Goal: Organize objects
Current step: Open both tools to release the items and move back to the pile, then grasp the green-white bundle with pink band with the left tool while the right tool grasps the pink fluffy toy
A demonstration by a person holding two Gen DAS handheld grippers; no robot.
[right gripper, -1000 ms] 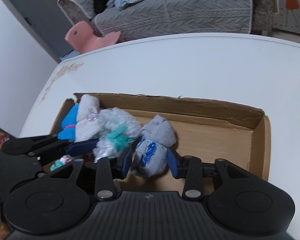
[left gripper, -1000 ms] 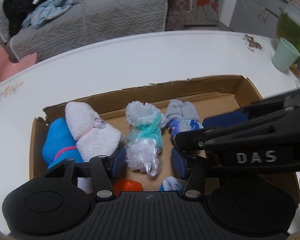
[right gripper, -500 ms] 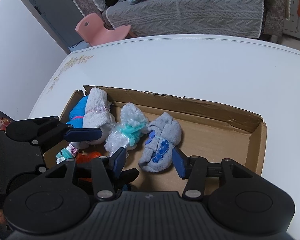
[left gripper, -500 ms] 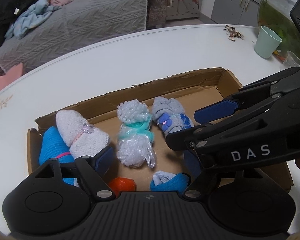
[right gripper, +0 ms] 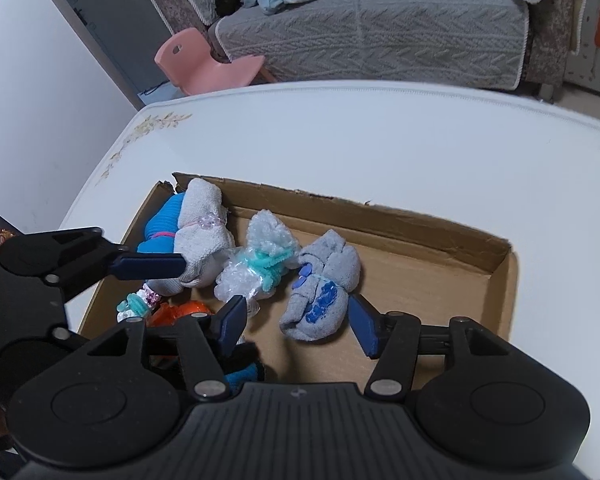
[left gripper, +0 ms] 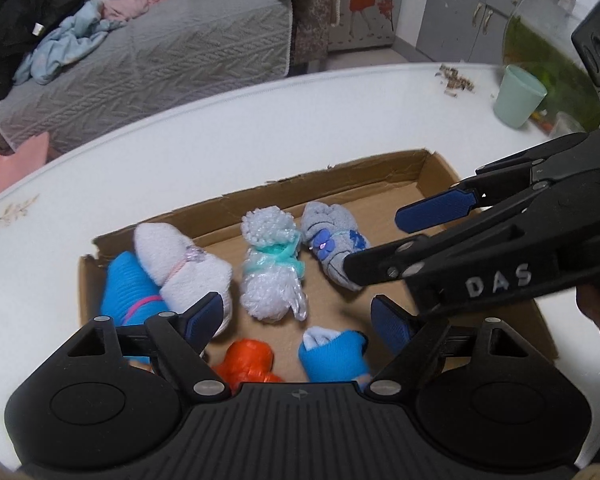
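A shallow cardboard box on the white table holds several rolled sock bundles: a blue one, a white one, a fluffy white one with a teal band, a grey one with blue flowers, an orange one and a blue-and-white one. My left gripper is open and empty above the box's near side. My right gripper is open and empty, just short of the grey bundle.
A mint green cup and a glass fishbowl stand at the table's far right, with crumbs nearby. A grey sofa with clothes and a pink child's chair lie beyond the table.
Both grippers have pulled back and up from the box. The right gripper let go of the grey bundle, which now lies in the box; the left jaws stand clear of the fluffy bundle.
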